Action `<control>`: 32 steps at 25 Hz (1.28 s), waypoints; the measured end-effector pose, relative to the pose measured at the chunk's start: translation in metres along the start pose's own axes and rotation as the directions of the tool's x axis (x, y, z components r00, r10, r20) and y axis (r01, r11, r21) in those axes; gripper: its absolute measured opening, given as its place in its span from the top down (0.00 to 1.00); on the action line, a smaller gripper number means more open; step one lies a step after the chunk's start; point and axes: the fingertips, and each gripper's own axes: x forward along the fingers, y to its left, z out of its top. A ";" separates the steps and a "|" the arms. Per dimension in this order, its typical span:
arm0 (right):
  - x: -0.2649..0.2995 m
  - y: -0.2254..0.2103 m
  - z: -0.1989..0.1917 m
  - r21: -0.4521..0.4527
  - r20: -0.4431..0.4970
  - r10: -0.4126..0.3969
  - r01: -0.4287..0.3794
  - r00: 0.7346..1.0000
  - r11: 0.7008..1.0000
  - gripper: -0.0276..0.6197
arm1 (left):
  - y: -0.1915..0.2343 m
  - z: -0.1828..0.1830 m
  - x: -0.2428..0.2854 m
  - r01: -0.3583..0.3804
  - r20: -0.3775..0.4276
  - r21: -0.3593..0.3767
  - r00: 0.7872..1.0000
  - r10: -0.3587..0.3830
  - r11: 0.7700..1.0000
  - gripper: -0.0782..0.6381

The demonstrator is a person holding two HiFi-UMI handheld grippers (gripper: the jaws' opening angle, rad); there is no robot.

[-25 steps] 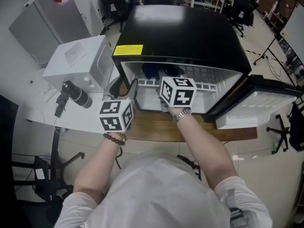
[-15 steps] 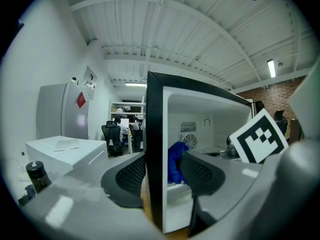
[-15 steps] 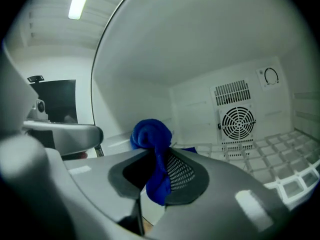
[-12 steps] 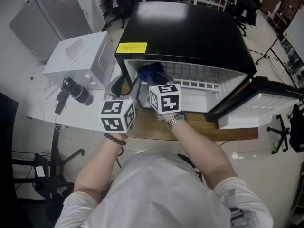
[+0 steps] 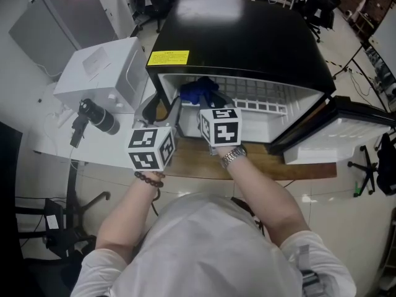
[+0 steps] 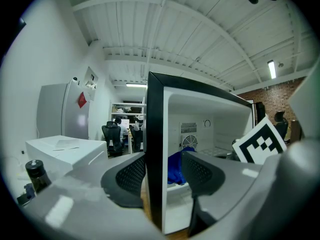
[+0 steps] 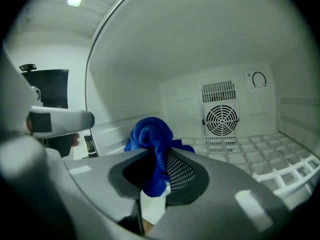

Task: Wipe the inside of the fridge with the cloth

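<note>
Head view: the fridge stands on the counter with its door open to the right. The right gripper reaches into the left front of the compartment, and the blue cloth bunches just beyond its fingers. The left gripper sits at the fridge's left wall. Left gripper view: the fingers stand apart astride that wall's front edge, with a gap on the inner side, so nothing is clamped. Right gripper view: the fingers are narrow and pinch the cloth, which rises above them in a wad. The wire shelf lies ahead and right of them, and the fan grille is well beyond. Progress, as judged: the cloth is gripped and inside the fridge. Contact with a surface cannot be confirmed. The shelf, back wall and right wall appear to remain unwiped.
</note>
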 end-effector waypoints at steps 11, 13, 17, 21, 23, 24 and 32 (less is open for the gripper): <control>-0.020 -0.034 -0.002 0.014 0.014 -0.068 0.068 0.998 0.998 0.85 | 0.001 0.000 0.000 -0.009 0.008 -0.010 1.000 0.009 1.000 0.59; -0.023 -0.040 -0.002 0.016 0.015 -0.081 0.081 0.997 0.997 0.85 | 0.001 0.000 0.000 -0.008 0.007 -0.011 1.000 0.008 1.000 0.59; -0.031 -0.053 -0.003 0.025 0.021 -0.109 0.109 0.994 0.994 0.85 | 0.001 0.000 0.000 -0.012 0.006 -0.015 1.000 0.012 1.000 0.59; -0.039 -0.065 -0.004 0.032 0.022 -0.131 0.130 0.991 0.991 0.85 | 0.001 0.000 -0.001 -0.013 0.003 -0.018 1.000 0.013 1.000 0.59; -0.043 -0.072 -0.005 0.039 0.022 -0.144 0.143 0.989 0.989 0.85 | 0.001 0.000 0.000 -0.015 0.001 -0.019 1.000 0.015 1.000 0.59; -0.045 -0.076 -0.006 0.043 0.022 -0.151 0.150 0.988 0.988 0.85 | 0.001 0.000 0.000 -0.017 0.000 -0.019 1.000 0.017 1.000 0.59; -0.063 -0.106 -0.008 0.061 0.023 -0.204 0.203 0.979 0.977 0.85 | 0.003 -0.001 0.000 -0.032 -0.003 -0.032 0.999 0.032 0.999 0.59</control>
